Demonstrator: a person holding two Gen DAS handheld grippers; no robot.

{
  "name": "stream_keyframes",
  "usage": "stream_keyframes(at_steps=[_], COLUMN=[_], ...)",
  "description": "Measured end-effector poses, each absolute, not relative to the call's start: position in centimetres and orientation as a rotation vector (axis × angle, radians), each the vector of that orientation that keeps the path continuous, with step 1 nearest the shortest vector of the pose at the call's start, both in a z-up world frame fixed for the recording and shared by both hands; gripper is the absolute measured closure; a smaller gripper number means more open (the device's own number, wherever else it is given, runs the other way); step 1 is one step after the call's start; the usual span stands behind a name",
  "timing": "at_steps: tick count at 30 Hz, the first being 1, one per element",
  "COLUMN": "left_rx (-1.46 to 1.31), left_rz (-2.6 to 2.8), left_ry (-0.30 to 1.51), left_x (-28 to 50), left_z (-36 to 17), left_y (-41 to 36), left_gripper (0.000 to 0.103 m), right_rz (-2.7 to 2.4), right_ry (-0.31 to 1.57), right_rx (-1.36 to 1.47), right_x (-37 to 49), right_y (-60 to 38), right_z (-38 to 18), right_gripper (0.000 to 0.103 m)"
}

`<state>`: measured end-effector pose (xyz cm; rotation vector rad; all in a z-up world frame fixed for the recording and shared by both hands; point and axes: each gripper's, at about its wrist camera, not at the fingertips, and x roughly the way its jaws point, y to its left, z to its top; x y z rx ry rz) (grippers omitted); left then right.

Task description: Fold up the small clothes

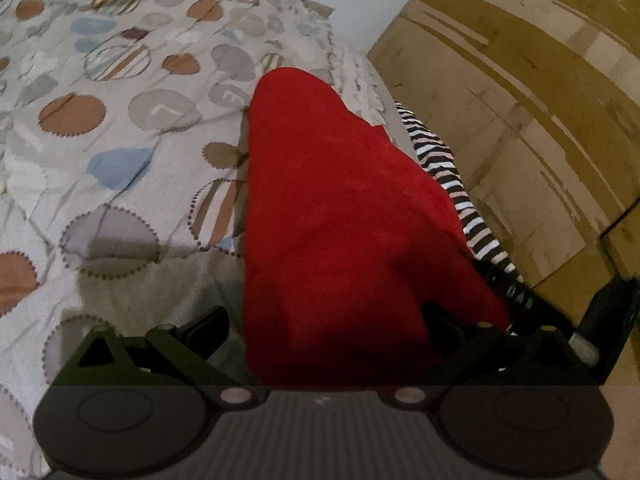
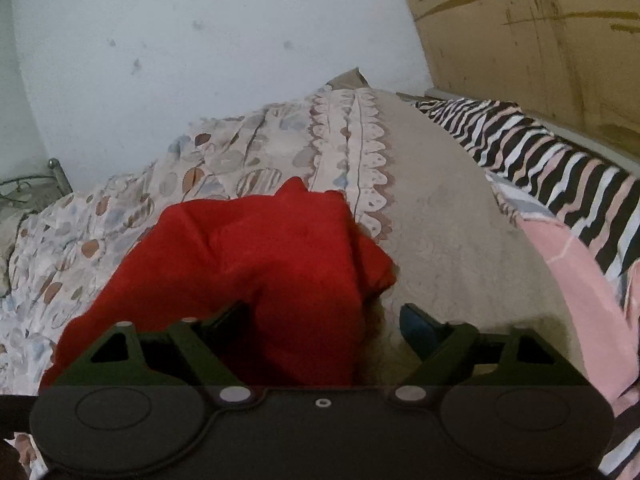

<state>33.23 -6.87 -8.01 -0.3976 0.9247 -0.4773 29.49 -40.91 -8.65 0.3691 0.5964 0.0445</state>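
Note:
A red garment point(image 1: 340, 216) lies on the patterned bedspread point(image 1: 120, 140) and runs away from my left gripper point(image 1: 324, 320). The left jaws stand wide open, one on each side of the garment's near end. In the right wrist view the same red garment point(image 2: 256, 264) lies bunched, with its near part between the open jaws of my right gripper point(image 2: 324, 320). The left finger point(image 2: 228, 316) rests against the red cloth; the right finger point(image 2: 420, 324) is over bare beige blanket. Neither gripper pinches the cloth.
A black, white and pink striped cloth point(image 2: 560, 164) and a pink cloth point(image 2: 568, 264) lie along the bed's right side. A wooden panel point(image 1: 520, 100) stands to the right. A white wall point(image 2: 200, 60) is behind the bed. A metal frame point(image 2: 36, 184) shows far left.

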Motion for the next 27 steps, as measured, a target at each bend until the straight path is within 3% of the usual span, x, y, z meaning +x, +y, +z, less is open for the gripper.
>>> stream_keyframes(at_steps=[9, 27], left_rx=[-0.495, -0.546], left_rz=[-0.427, -0.498], left_ry=[0.815, 0.883], left_x=[33.2, 34.4], left_z=[-4.6, -10.2], left_y=[-6.0, -7.4], left_gripper=[0.001, 0.0], right_rz=[0.051, 0.057], right_ry=[0.563, 0.516], right_rx=[0.346, 0.434], right_x=[29.5, 29.3], right_y=[-41.1, -42.6], right_z=[-9.1, -8.8], right_gripper=[0.012, 0.006])
